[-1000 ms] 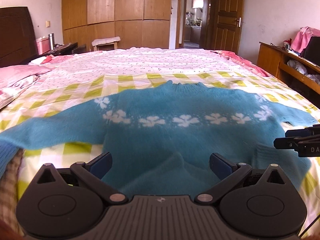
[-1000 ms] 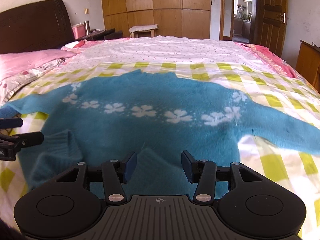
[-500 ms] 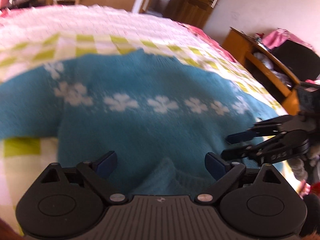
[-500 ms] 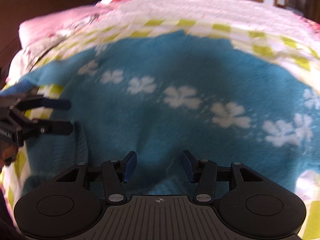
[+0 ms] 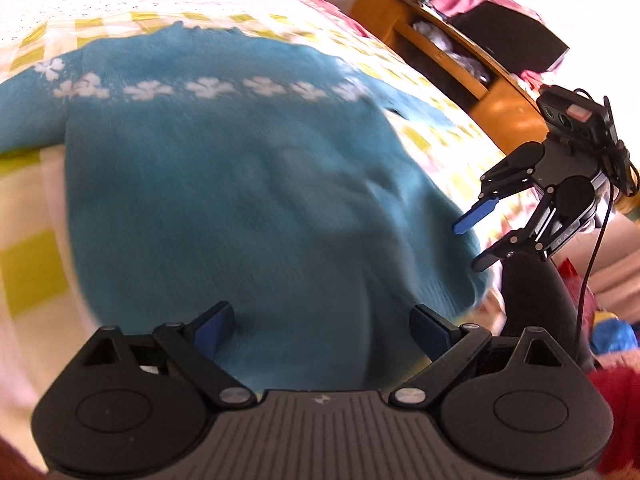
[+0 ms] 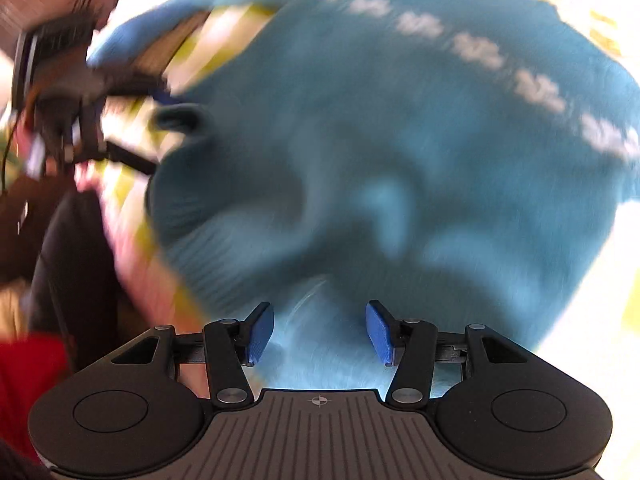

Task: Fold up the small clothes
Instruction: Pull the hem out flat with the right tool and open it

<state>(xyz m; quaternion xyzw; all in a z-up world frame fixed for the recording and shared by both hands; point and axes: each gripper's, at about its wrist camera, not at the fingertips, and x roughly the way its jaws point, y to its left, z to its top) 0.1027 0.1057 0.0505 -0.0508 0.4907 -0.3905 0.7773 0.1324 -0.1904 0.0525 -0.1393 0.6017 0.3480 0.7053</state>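
Observation:
A small teal sweater [image 5: 224,184] with a band of white flowers lies spread on the checked bedspread [image 5: 24,240]. My left gripper [image 5: 320,326] is open just over its lower hem. My right gripper [image 6: 318,332] is open, its fingers over the hem near the sweater's other bottom corner [image 6: 400,220]. The right gripper also shows in the left wrist view [image 5: 476,244], open, beside the sweater's right edge. The left gripper shows blurred in the right wrist view [image 6: 132,128] at the sweater's left edge. Both views are motion-blurred.
A wooden shelf unit [image 5: 448,60] with a dark bag [image 5: 508,44] stands to the right of the bed. The bed's near edge is just below the hem. Red fabric [image 5: 616,412] and a person's dark clothing [image 6: 64,264] are close by.
Both grippers have tipped down and swung toward the sweater's bottom hem, so the room has left view. The two grippers stay open.

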